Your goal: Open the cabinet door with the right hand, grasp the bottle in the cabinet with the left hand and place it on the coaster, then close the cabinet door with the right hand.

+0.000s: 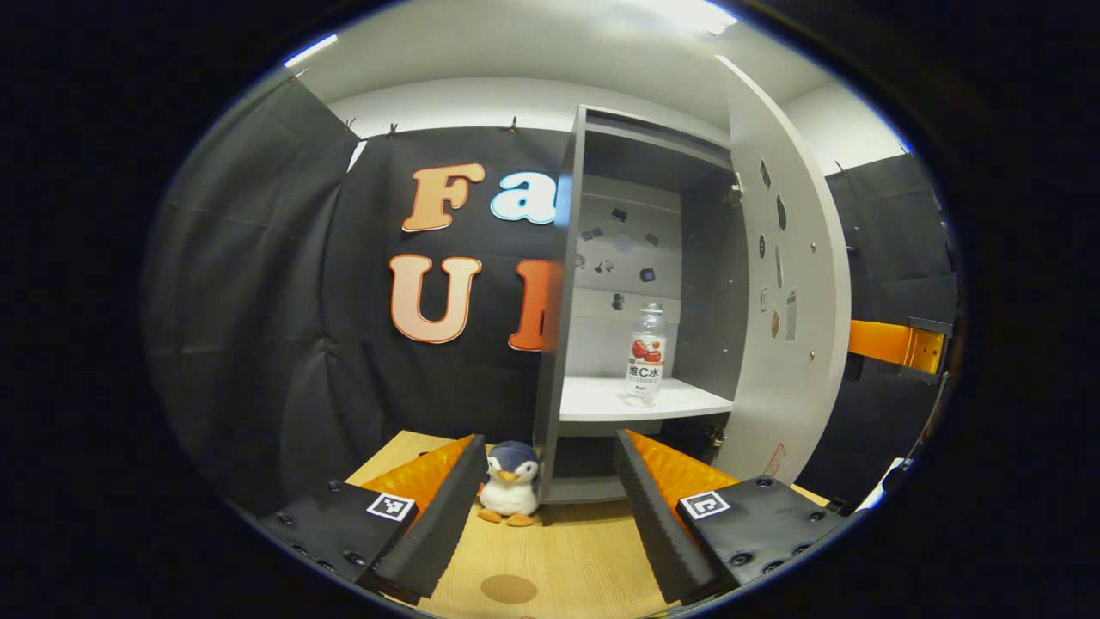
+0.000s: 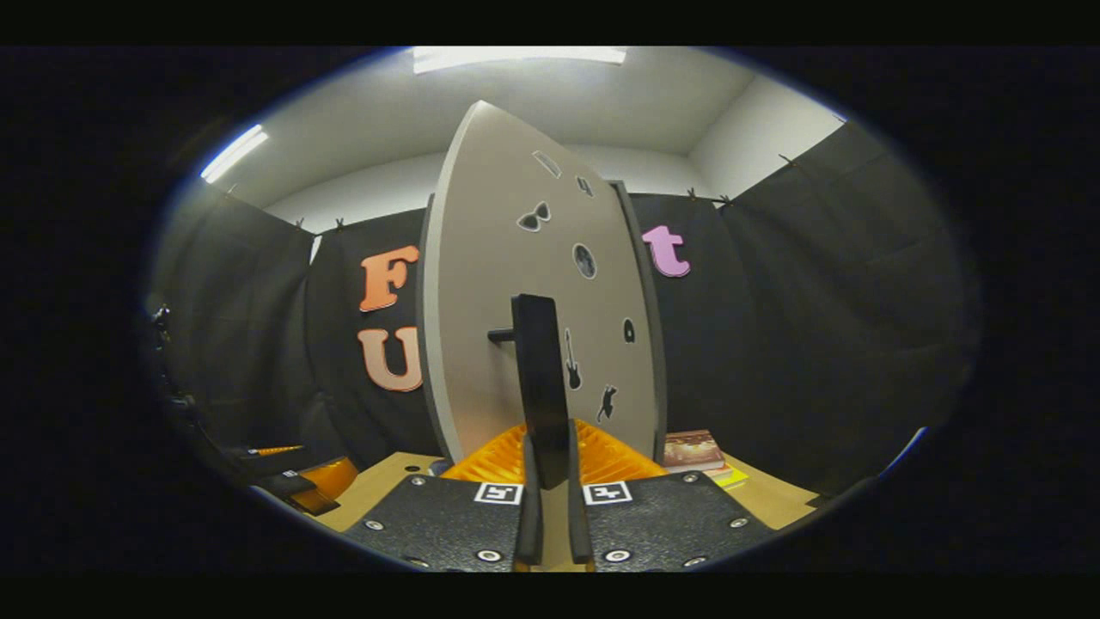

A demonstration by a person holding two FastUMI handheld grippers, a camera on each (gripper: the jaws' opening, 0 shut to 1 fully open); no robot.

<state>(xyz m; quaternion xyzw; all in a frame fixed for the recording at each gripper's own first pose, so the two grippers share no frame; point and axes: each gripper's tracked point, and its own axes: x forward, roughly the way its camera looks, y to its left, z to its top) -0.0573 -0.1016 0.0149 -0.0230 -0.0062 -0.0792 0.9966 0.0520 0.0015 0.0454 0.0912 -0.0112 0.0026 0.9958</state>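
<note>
Bottle (image 1: pixel 645 354) stands upright, cap up, on the white shelf (image 1: pixel 601 400) inside the cabinet (image 1: pixel 567 284). Cabinet door (image 1: pixel 786 284) swung wide. Left gripper (image 1: pixel 547 507) spread, holding nothing, above the wooden table (image 1: pixel 559 567) near a round coaster (image 1: pixel 509 588). Right gripper (image 2: pixel 548 507) clamped on the door handle (image 2: pixel 540 387).

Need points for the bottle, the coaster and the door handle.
bottle (image 1: pixel 645 354), left gripper view, on its label.
coaster (image 1: pixel 509 588), left gripper view, centre of the brown disc on the table.
door handle (image 2: pixel 540 378), right gripper view, mid bar above the fingers.
</note>
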